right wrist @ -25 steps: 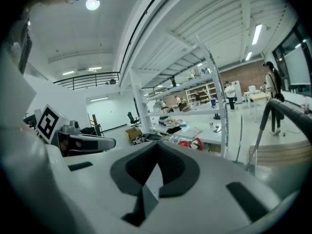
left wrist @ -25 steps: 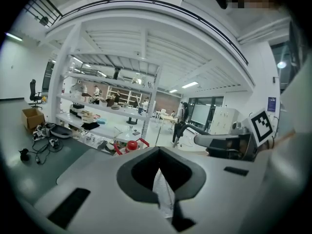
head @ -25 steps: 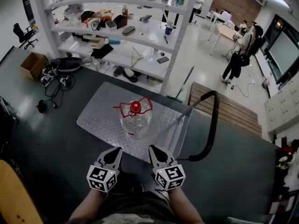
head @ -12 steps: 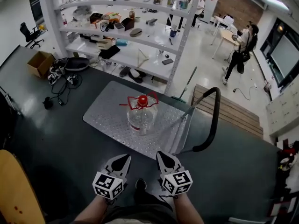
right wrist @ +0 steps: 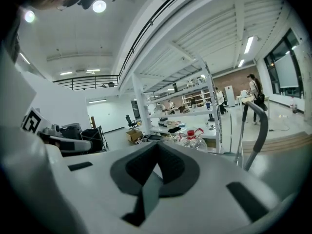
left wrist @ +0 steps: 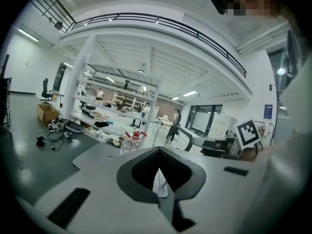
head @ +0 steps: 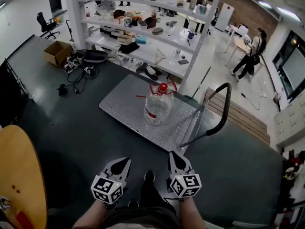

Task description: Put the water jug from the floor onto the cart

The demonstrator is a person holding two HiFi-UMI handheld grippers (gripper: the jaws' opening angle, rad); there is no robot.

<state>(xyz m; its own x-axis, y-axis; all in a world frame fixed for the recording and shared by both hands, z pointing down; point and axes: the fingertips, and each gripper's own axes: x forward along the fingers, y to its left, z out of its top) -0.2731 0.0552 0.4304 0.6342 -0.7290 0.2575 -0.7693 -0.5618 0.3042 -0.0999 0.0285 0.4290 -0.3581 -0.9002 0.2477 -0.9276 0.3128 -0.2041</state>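
Observation:
The clear water jug (head: 156, 108) with a red cap and handle stands upright on the cart's metal platform (head: 123, 106), near the black push handle (head: 222, 112). Both grippers are held low in front of me, well back from the cart, over the dark floor. My left gripper (head: 124, 161) has its jaws together with nothing in them, and so does my right gripper (head: 175, 154). In the left gripper view the jug (left wrist: 132, 139) shows far off beyond the shut jaws of that gripper (left wrist: 158, 172). The right gripper view shows the jug (right wrist: 192, 138) past its own gripper (right wrist: 157, 162).
A white shelving unit (head: 143, 27) full of items stands behind the cart. A cardboard box (head: 57, 52) and cables (head: 78, 73) lie on the floor at the left. A round wooden top (head: 19, 175) is at my near left. A person (head: 250, 56) stands far right.
Both grippers have drawn back from the cart, so the jug and platform now sit farther away. The jug has stayed on the cart.

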